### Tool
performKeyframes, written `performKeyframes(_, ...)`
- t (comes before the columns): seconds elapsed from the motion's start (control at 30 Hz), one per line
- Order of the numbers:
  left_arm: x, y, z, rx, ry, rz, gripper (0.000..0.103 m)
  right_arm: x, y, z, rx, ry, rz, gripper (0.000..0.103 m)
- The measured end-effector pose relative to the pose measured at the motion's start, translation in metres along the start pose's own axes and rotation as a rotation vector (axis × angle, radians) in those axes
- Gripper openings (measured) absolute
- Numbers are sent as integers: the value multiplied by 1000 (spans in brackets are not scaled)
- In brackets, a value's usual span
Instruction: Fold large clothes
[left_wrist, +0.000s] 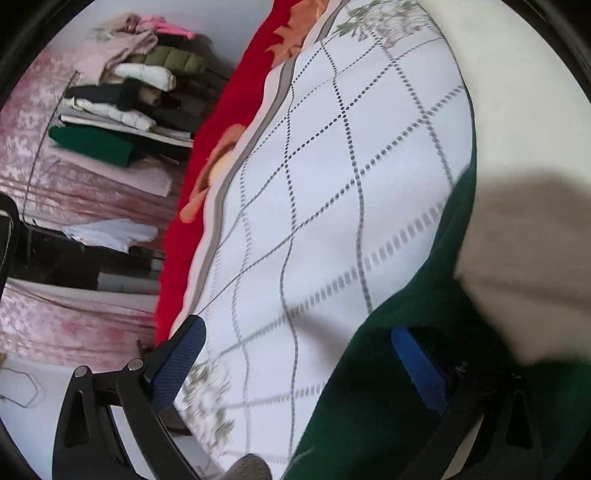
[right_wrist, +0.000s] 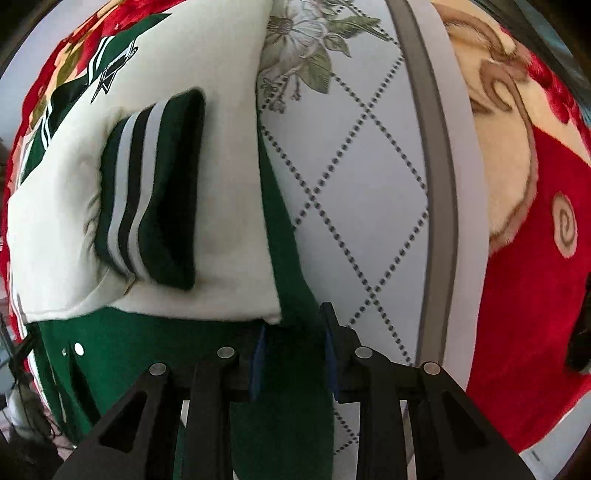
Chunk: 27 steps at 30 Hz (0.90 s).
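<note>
A green and cream varsity jacket (right_wrist: 122, 354) lies on a white quilted sheet (right_wrist: 362, 221). Its cream sleeve (right_wrist: 229, 206) is folded across the body, with a green cuff (right_wrist: 151, 192) striped white and black. My right gripper (right_wrist: 293, 354) has its jaws partly apart around the jacket's green edge, not clamped. In the left wrist view the jacket's green body (left_wrist: 373, 387) and a blurred cream sleeve (left_wrist: 524, 266) fill the lower right. My left gripper (left_wrist: 299, 362) is wide open; its right finger lies on the green cloth, its left finger is over the sheet's edge.
A red flowered blanket (right_wrist: 535, 332) lies under the sheet (left_wrist: 332, 184) and shows along its edge in the left wrist view (left_wrist: 192, 221). A stack of folded clothes (left_wrist: 140, 92) sits on a pink cover (left_wrist: 55, 192) beyond the bed.
</note>
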<state>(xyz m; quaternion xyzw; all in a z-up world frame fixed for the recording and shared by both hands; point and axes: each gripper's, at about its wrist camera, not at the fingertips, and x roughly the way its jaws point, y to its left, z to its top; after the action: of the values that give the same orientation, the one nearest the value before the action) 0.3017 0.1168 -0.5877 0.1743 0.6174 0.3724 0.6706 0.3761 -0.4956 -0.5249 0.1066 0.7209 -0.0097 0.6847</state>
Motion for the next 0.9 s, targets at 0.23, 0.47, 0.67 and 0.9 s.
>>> performKeyframes(0.23,19,27,7,-199,86,-131,103,-1,17,28,44,-19,62,26)
performKeyframes(0.47,16,31,-2,-195,65,-166,103,-10,-46,56,290,-39,166,18)
performKeyframes(0.67,-30,47,-18,-156,11,-219,103,-41,-13,36,226,34,113,33)
performKeyframes(0.9,-89,40,-99,53,-8,-286,103,-68,78,-29,13,100,166,48)
